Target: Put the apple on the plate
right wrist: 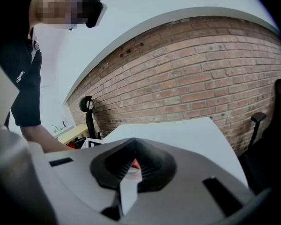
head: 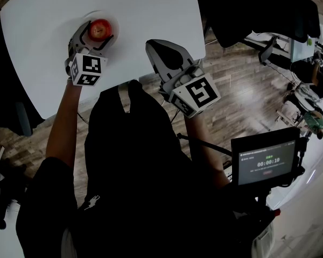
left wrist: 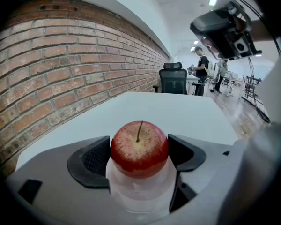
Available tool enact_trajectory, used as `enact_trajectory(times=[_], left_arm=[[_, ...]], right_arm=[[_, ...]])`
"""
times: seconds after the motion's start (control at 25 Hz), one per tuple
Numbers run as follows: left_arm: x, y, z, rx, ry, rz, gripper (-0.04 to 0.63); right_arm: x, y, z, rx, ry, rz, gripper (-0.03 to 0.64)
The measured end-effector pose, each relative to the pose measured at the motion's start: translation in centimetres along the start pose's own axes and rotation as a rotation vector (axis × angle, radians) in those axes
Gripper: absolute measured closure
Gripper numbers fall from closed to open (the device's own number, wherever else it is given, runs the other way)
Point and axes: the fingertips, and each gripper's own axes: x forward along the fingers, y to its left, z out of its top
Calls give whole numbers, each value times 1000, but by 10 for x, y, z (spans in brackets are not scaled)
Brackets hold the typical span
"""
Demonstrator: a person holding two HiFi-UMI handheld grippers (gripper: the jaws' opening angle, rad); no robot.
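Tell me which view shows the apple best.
Left gripper view: the apple fills the centre, stem up, held in the left hand-held gripper. Head view shows it small, over the plate. Right gripper view: only a red sliver past the shut right hand-held gripper.

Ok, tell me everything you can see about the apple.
The apple is round and red, with a paler, yellow-speckled patch round its thin dark stem, which points up. Its skin looks smooth and whole. It stands upright between the jaws of the left gripper, which press on it from both sides. In the head view it lies over the white plate on the white table. Whether it rests on the plate or is held just above it cannot be told.
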Motion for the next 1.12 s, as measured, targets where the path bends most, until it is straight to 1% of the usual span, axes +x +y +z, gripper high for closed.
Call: enact_trajectory(times=[0.16, 0.28, 0.36, 0.48, 0.8, 0.96, 1.08, 1.12], left_arm=[[4, 1, 2, 4, 3, -8, 206], [3, 1, -1, 4, 12, -12, 206], [4, 1, -3, 8, 21, -17, 206], [5, 1, -4, 7, 27, -22, 206], [7, 0, -2, -8, 21, -22, 206], [-11, 7, 1, -16, 13, -13, 204], [-22, 15, 9, -30, 3, -11, 171], [-25, 17, 13, -31, 2, -10, 169]], right_arm=[[-1, -2, -1, 3, 5, -11, 614], [-3, -4, -6, -20, 22, -16, 614], [-3, -5, -5, -18, 17, -14, 614], [-3, -2, 1, -9, -18, 1, 614], [-6, -6, -2, -15, 0, -15, 614], [-8, 9, 6, -27, 2, -17, 614], [-11, 21, 23, -11, -27, -14, 614], [-13, 21, 27, -6, -29, -19, 614]])
